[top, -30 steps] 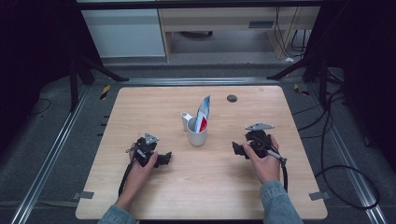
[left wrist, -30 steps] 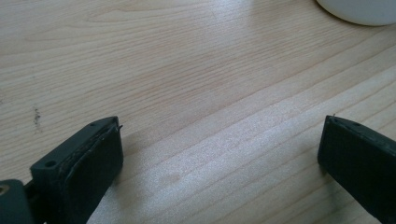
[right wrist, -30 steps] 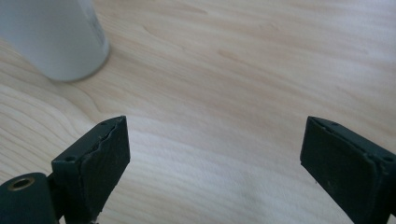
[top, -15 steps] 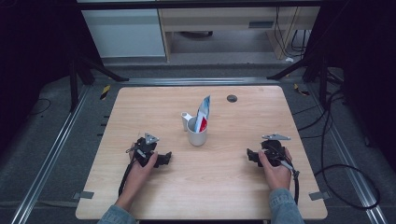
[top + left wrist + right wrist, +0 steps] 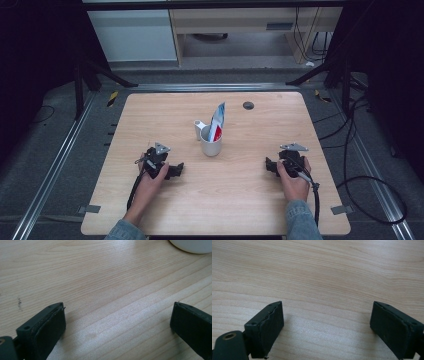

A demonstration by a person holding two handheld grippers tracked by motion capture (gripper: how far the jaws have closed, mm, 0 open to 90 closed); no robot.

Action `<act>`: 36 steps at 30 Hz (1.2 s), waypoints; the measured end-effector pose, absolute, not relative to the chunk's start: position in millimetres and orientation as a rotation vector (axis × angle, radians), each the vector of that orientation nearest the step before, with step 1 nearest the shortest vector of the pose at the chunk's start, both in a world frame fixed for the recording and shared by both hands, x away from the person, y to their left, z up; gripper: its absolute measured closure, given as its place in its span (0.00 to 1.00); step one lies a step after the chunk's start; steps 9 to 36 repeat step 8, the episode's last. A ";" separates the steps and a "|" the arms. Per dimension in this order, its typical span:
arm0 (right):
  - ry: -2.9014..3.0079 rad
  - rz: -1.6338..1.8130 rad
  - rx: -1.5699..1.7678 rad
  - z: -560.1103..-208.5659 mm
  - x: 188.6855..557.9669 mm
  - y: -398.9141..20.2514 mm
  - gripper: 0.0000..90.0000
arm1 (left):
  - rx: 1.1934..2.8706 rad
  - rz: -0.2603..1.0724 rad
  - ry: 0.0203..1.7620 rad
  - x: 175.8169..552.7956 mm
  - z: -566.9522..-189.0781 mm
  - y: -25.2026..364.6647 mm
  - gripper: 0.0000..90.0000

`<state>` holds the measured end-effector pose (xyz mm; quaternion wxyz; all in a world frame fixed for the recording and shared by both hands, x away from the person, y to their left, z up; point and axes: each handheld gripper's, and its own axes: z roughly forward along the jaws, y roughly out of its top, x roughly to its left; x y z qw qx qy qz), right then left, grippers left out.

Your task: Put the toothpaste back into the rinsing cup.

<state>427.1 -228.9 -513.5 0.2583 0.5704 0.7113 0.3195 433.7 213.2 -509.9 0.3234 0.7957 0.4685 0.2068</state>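
While both hands rest low on the wooden table [image 5: 150,115], the left gripper [image 5: 172,170] lies to the left of the white mug [image 5: 211,145], its jaws spread wide with only bare wood between them. The right gripper [image 5: 270,166] sits well apart on the other side, jaws also wide open and holding nothing. The mug stands near the middle of the table, and a red, white and blue pouch [image 5: 217,121] stands inside it. A small dark round disc [image 5: 248,105] lies farther back.
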 end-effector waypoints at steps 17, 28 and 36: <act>1.903 0.821 1.614 -514.4 431.3 -230.7 0.01 | 2.089 0.542 1.226 434.0 -510.0 212.1 0.00; 1.903 0.821 1.614 -514.4 431.3 -230.7 0.01 | 2.089 0.542 1.226 434.0 -510.0 212.1 0.00; 1.903 0.821 1.614 -514.4 431.3 -230.7 0.01 | 2.089 0.542 1.226 434.0 -510.0 212.1 0.00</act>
